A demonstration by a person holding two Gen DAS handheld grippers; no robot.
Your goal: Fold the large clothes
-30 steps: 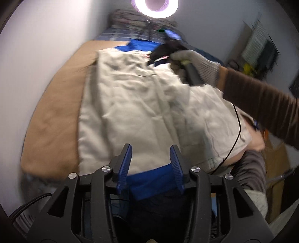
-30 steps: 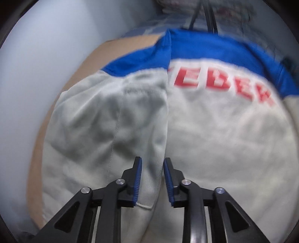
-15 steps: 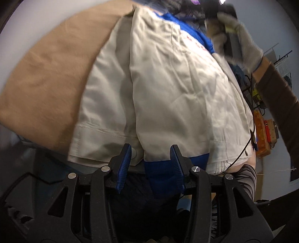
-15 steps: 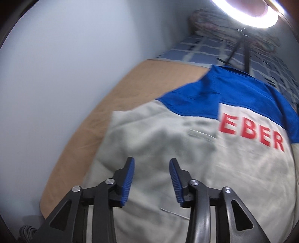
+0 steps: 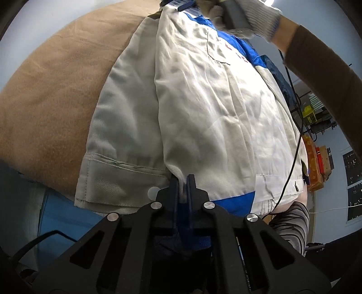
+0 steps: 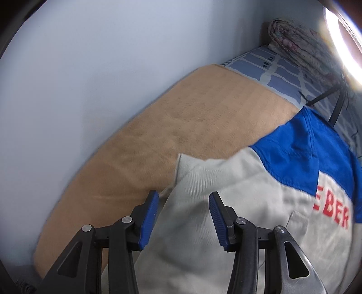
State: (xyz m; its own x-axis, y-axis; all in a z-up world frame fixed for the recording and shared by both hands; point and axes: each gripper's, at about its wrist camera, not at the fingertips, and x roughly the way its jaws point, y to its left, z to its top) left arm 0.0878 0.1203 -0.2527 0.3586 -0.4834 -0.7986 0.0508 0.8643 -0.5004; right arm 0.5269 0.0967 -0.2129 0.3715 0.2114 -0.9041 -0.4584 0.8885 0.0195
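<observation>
Beige twill with blue trim: one work jacket [image 5: 215,108] lies flat on a tan blanket [image 5: 56,95], filling the centre and right of the left wrist view and the lower right of the right wrist view.

Change, left side: the left gripper [image 5: 182,192], bottom centre of its frame, has gone from standing open over the hem to pinched shut on the jacket's lower hem, at the fold where beige meets the blue waistband. Cloth is visibly squeezed between the blue pads [image 5: 174,194]. The camera also sits lower and closer to the hem than a second ago.

Change, right side: the right gripper [image 6: 182,217] has left the middle of the garment and now hangs over the jacket's left shoulder edge, lower centre of its frame; the red lettering [image 6: 332,214] has slid to the right margin. Its jaws have just been opening and stand apart, with the cloth edge below them but the pads not pressing it.

Reading: one corner is secured, the second not yet. Judged as setup for a lengthwise fold; the right side probably needs to close on the shoulder edge before any lift.

Count:
- jackets: 1
- grippers: 2
- gloved hand [image 5: 244,15], upper right of left wrist view: 1
- tan blankets: 1
- checked blue bedsheet [image 6: 278,67], upper right: 1
- ring light [image 6: 344,38], partly in frame: 1
</observation>
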